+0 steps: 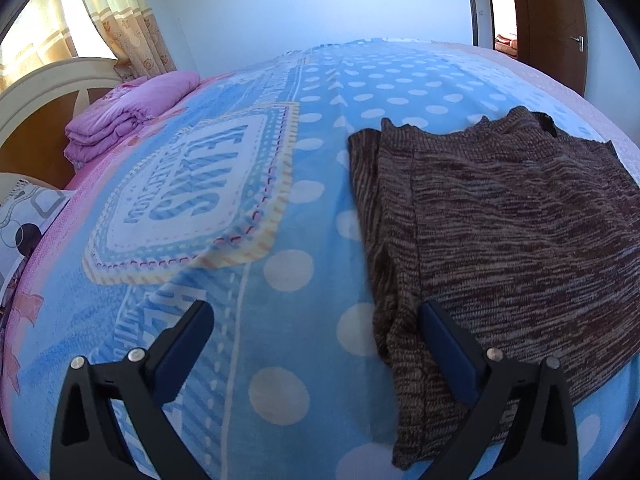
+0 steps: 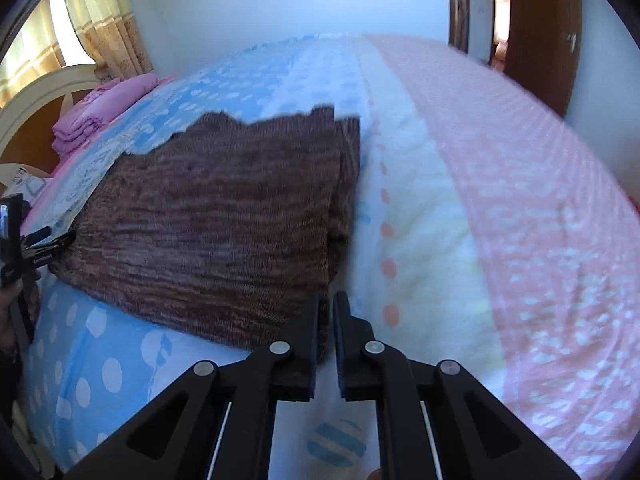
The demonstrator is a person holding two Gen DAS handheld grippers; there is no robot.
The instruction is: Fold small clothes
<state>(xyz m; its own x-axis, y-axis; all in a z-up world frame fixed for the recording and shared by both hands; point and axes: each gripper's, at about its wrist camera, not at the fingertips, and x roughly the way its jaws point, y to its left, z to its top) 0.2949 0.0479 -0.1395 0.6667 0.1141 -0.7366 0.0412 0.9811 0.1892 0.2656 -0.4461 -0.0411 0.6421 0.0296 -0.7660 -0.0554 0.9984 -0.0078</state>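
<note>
A brown knit garment [image 1: 500, 216] is laid flat on the blue dotted bed cover [image 1: 280, 184]. The left claw [image 1: 316, 312] is spread wide over its near left edge. The right claw [image 2: 326, 300] is clamped on its near right corner.

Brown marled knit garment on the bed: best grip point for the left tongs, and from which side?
Likely the near-left corner of the brown marled knit garment. It lies flat on the blue polka-dot blanket with a folded strip along its left edge, so that hem is thick enough to pinch. Bring the open left tongs in low from the bed's near edge, one finger sliding underneath.
</note>
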